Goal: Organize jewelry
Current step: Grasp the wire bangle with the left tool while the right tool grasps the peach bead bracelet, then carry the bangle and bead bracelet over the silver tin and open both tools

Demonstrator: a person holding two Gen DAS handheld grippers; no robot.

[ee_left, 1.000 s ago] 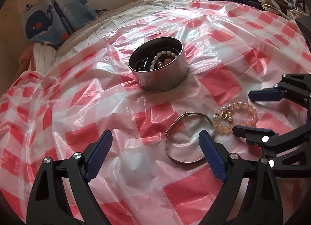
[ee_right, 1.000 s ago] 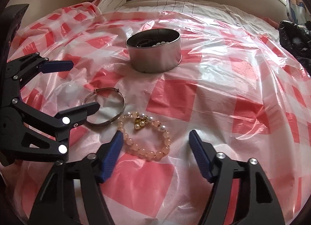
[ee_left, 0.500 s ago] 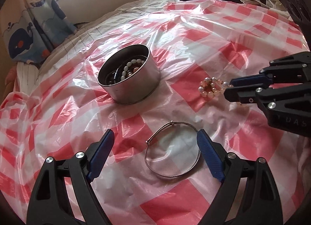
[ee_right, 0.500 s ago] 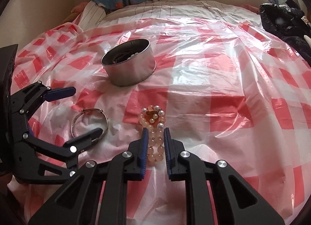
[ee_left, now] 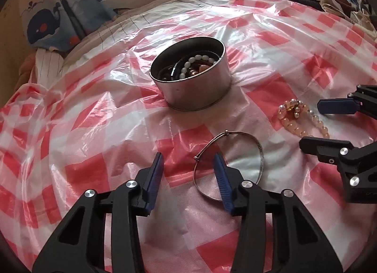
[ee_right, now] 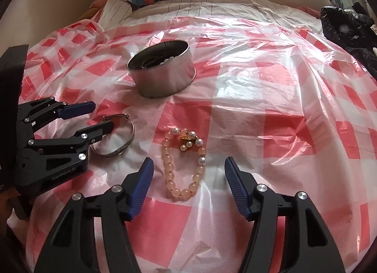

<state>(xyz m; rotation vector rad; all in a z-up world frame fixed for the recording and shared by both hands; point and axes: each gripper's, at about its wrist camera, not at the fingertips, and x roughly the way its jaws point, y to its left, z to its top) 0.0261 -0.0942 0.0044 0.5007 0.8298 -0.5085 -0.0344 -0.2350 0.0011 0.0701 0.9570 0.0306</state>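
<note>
The fingers [ee_right: 238, 187] of the right gripper [ee_right: 188, 184] stood spread and empty around the bead bracelet [ee_right: 183, 162] on the bed's plastic sheet [ee_right: 271, 112], seemingly lined up to grasp it for the tin [ee_right: 162, 70]. The left gripper [ee_left: 188, 176], also released, straddled the silver bangle [ee_left: 228, 157] rim.

Only legible text: "GenRobot.AI", pale lettering on the black body of the left gripper [ee_right: 97, 117], behind its fingers, seen from the right wrist. Nothing else reads.

Glossy plastic sheet [ee_right: 259, 89], brushed metal tin [ee_right: 165, 79] — shiny metal bangle [ee_right: 122, 141], pearly beads [ee_right: 183, 167].
</note>
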